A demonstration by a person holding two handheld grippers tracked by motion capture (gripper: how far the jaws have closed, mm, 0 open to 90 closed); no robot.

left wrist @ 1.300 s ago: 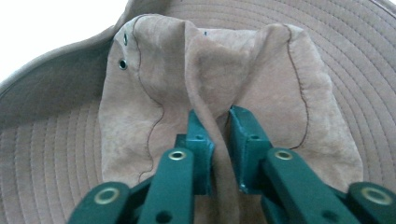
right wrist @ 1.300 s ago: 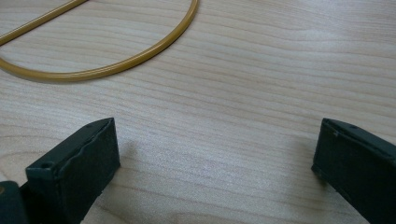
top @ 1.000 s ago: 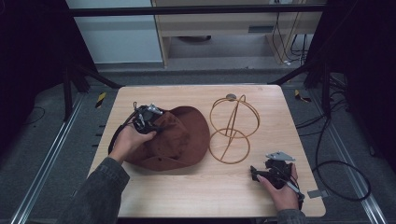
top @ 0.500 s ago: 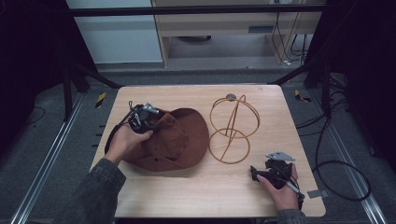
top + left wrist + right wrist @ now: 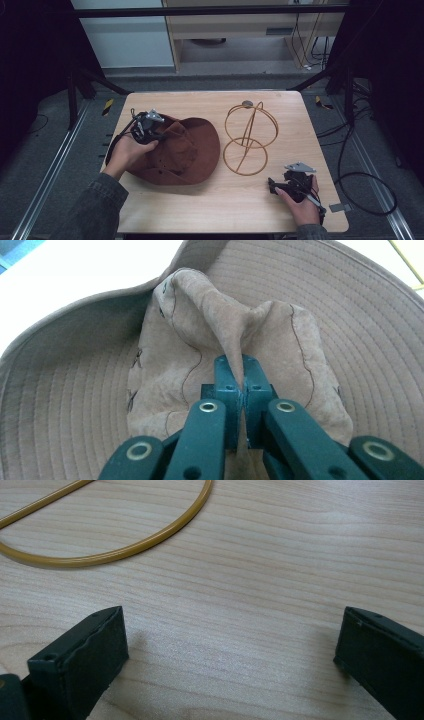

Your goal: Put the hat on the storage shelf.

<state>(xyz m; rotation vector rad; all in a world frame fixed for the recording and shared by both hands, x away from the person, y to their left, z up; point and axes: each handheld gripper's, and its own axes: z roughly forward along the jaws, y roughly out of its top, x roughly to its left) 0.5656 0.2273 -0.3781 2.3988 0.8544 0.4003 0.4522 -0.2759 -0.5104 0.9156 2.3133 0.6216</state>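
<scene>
A brown wide-brimmed hat (image 5: 185, 152) lies on the left half of the wooden table. My left gripper (image 5: 150, 132) is shut on a pinched fold of the hat's crown (image 5: 220, 340), and the cloth rises between its two pads. The stitched brim (image 5: 380, 335) spreads around the crown. A gold wire hat stand (image 5: 250, 135) made of rings stands upright right of the hat. My right gripper (image 5: 274, 186) rests near the table's front right, open with nothing between its jaws. Part of the stand's base ring (image 5: 125, 545) lies ahead of my right gripper (image 5: 230, 645).
The table (image 5: 220, 205) has bare wood along its front edge and between the hat and my right hand. A small round disc (image 5: 247, 104) sits at the back by the stand. Cables trail on the floor to the right.
My left hand has lifted slightly, drawing the pinched crown up with it. The right hand has stayed in place.
</scene>
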